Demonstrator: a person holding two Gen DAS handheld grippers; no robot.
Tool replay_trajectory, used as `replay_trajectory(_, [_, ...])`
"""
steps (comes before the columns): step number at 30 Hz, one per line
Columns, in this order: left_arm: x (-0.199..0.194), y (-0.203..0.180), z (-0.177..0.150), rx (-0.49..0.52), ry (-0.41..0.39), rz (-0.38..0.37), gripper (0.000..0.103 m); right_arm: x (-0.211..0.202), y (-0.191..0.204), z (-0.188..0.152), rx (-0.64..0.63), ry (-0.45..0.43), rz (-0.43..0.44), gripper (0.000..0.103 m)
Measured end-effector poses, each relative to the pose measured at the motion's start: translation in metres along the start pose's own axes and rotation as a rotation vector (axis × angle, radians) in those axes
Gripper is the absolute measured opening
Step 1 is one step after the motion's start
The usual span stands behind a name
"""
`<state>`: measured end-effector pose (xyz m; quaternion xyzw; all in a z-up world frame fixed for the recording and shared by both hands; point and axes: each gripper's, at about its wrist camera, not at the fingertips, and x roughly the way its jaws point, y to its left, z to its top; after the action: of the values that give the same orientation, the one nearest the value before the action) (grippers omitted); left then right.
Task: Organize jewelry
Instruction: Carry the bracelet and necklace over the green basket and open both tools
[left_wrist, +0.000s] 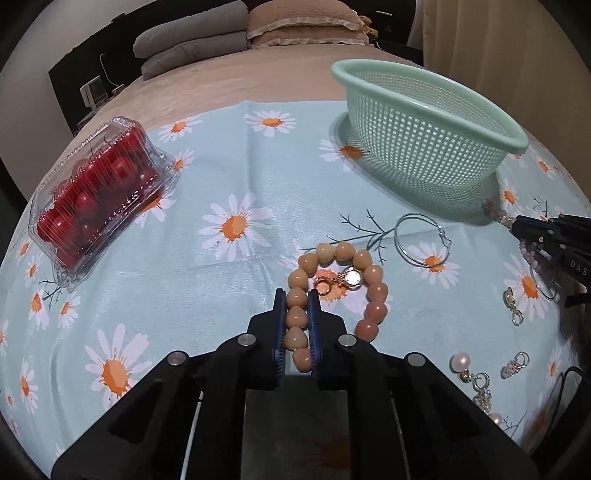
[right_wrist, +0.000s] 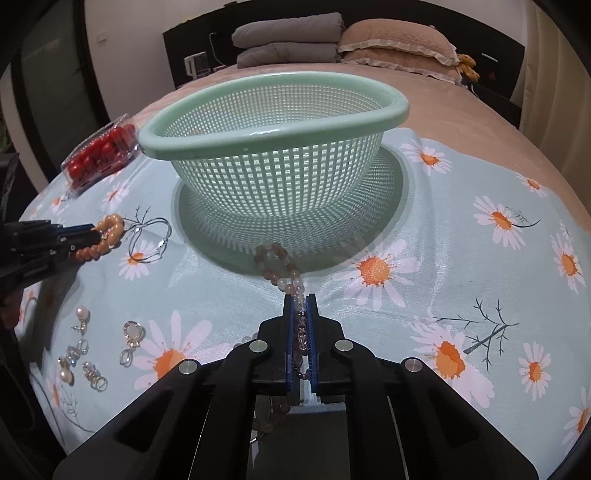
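My left gripper (left_wrist: 296, 295) is shut on an orange heart-bead bracelet (left_wrist: 371, 280) that lies on the daisy cloth; it also shows in the right wrist view (right_wrist: 109, 230). My right gripper (right_wrist: 300, 299) is shut on a pink bead bracelet (right_wrist: 275, 258) just in front of the green mesh basket (right_wrist: 273, 122). The basket stands at the back right in the left wrist view (left_wrist: 424, 110). A thin silver hoop (left_wrist: 421, 240) lies beside the orange bracelet. Pearl earrings (right_wrist: 83, 315) and small charms (right_wrist: 131, 336) lie at the near left.
A clear clamshell box of red balls (left_wrist: 99, 195) sits at the left of the cloth. Pillows and folded blankets (right_wrist: 288, 40) lie at the far end of the bed. More earrings (left_wrist: 476, 373) lie near the right edge in the left wrist view.
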<state>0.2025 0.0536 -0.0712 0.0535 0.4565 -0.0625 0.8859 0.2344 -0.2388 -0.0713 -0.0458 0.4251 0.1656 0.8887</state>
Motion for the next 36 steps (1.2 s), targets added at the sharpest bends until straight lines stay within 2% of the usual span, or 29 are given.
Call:
replay_trajectory(5, [-0.021, 0.000, -0.001, -0.017, 0.001, -0.033, 0.012, -0.026, 0.002, 0.009, -0.009, -0.058, 0.011, 0.006])
replay_trajectory(15, [-0.099, -0.009, 0.025, 0.043, -0.134, -0.019, 0.012, -0.094, 0.021, 0.034, -0.054, -0.191, -0.015, 0.006])
replay_trajectory(25, [-0.155, -0.031, 0.085, 0.156, -0.277, -0.009, 0.012, -0.149, 0.022, 0.082, -0.140, -0.329, -0.057, 0.006])
replay_trajectory(31, [-0.162, -0.059, 0.128, 0.226, -0.344, -0.050, 0.012, -0.149, 0.018, 0.119, -0.183, -0.363, -0.069, 0.006])
replay_trajectory(36, [-0.135, -0.076, 0.157, 0.246, -0.310, -0.125, 0.012, -0.128, 0.014, 0.143, -0.192, -0.348, -0.056, 0.006])
